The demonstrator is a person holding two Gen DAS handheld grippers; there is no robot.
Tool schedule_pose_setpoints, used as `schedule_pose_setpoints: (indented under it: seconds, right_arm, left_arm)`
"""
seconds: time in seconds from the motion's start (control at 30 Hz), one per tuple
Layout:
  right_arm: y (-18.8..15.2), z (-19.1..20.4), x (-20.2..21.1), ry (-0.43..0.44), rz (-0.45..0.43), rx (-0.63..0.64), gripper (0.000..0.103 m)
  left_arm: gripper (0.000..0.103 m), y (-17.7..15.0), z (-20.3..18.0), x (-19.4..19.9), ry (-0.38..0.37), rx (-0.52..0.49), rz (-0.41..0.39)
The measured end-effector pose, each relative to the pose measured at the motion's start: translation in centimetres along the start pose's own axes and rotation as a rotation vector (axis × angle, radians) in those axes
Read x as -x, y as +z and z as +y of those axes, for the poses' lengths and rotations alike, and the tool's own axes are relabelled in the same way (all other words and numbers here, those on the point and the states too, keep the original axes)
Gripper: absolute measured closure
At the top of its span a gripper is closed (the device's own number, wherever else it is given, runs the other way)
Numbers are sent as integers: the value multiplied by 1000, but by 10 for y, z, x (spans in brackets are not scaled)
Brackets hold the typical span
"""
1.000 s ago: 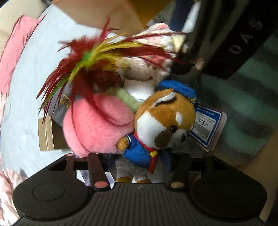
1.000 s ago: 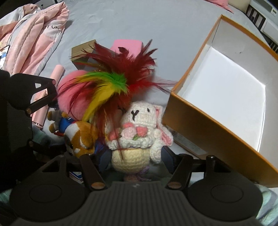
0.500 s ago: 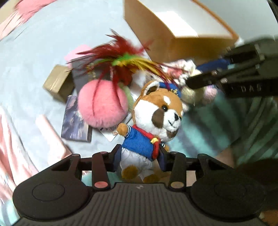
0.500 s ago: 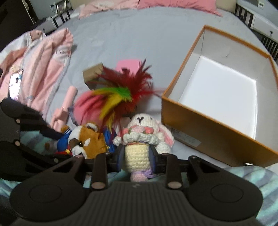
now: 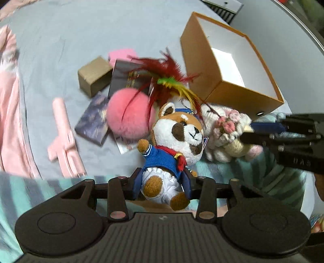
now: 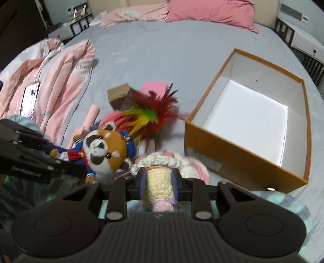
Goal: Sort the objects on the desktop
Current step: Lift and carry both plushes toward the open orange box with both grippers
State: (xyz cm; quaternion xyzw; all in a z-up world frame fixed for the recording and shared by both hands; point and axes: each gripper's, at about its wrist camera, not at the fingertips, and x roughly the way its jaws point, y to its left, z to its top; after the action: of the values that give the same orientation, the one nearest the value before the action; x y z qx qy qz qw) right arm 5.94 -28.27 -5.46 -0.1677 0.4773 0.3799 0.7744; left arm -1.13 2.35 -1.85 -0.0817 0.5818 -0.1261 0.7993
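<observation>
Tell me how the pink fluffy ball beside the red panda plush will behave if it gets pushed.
The pink fluffy ball looks round and soft, so it would probably roll or squash rather than slide. It likely weighs little for its size. The red feathers lying across it look floppy and may drag along or snag.

bed: grey sheet point(image 6: 162, 46) | pink pillows point(image 6: 210, 12) at headboard | white side cabinet point(image 6: 307, 40)
</observation>
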Motion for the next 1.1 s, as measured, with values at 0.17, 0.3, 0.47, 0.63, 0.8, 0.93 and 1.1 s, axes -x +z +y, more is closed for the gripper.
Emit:
schedule_pose_setpoints:
  seconds: [0.17, 0.3, 0.47, 0.63, 0.8, 0.93, 1.1]
  right_arm:
    - [-11, -4, -25, -25, 136, 19, 76]
    - [-5, -3, -34, -29, 123, 2, 69]
    - [7, 6, -24, -53, 107, 74, 46]
    - [20, 12, -44, -35, 145, 97, 47]
    - [21, 10, -69, -58, 173, 100, 50]
    - [19, 7, -68, -38, 159, 90, 59]
    - [14, 6, -34, -17, 84, 95, 61]
  left_arm:
    - [57, -11, 3, -8, -22, 57, -6]
    - [57, -14, 13, -8, -13, 133, -40]
    - [56, -12, 24, -6, -40, 247, -70]
    - [56, -8, 25, -18, -59, 292, -69]
    - [56, -7, 25, -18, -67, 299, -73]
    - [56, -6, 25, -15, -84, 305, -78]
    - [57, -1, 17, 1, -138, 309, -97]
